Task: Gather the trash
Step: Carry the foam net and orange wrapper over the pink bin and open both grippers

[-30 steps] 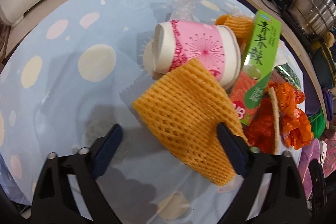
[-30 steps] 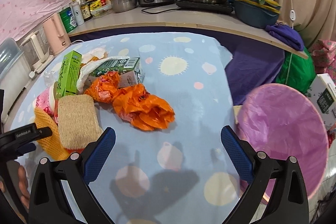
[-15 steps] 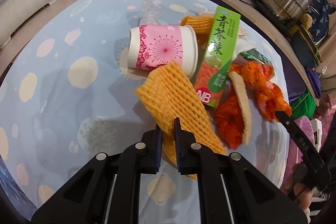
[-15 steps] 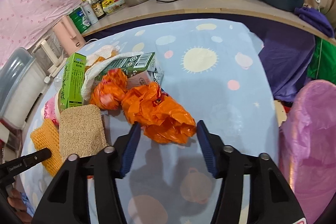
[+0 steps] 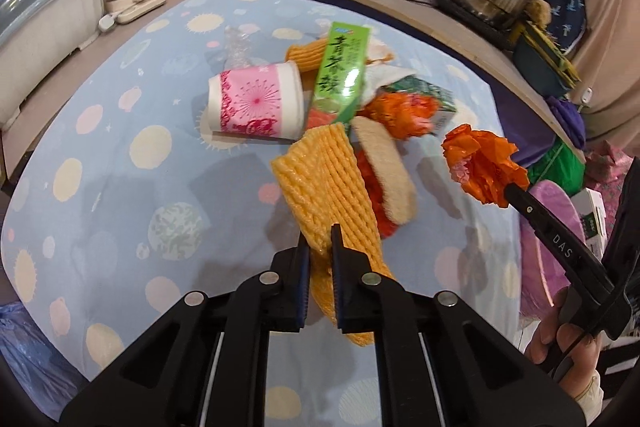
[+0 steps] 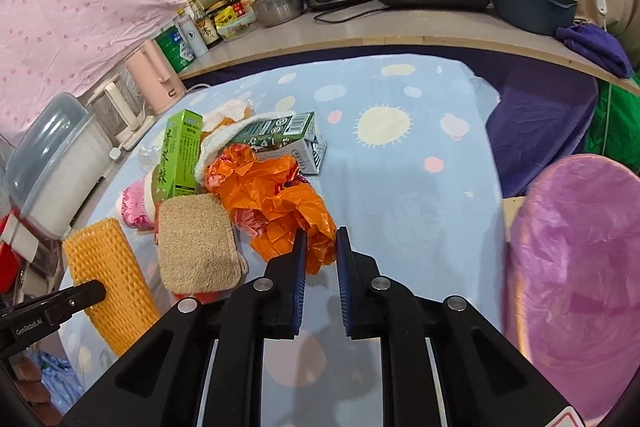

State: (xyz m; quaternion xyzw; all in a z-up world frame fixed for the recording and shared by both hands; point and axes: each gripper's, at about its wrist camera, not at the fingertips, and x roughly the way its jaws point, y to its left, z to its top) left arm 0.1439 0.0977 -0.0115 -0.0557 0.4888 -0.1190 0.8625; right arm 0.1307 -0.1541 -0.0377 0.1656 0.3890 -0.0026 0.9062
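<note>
My left gripper [image 5: 320, 247] is shut on the near end of a yellow foam net [image 5: 324, 183], which hangs lifted off the blue spotted cloth [image 5: 120, 147]. My right gripper [image 6: 321, 247] has its jaws closing on the near edge of a crumpled orange plastic bag [image 6: 276, 203]. The left wrist view shows that bag [image 5: 484, 163] bunched at the tip of the right finger [image 5: 532, 211]. Still in the pile are a pink paper cup [image 5: 256, 103], a green box [image 5: 340, 79], a tan scouring pad [image 6: 196, 243] and a green milk carton [image 6: 288, 135].
A bin lined with a purple bag [image 6: 576, 259] stands off the table's right edge. A counter [image 6: 360, 31] behind holds pots, a rice cooker and bottles. A pink kettle [image 6: 156, 83] and a covered dish rack [image 6: 60, 155] line the left side.
Both grippers went from wide open to closed. The left one clamped the yellow foam net and lifted it up and back. The right one reached forward and closed on the orange bag.
</note>
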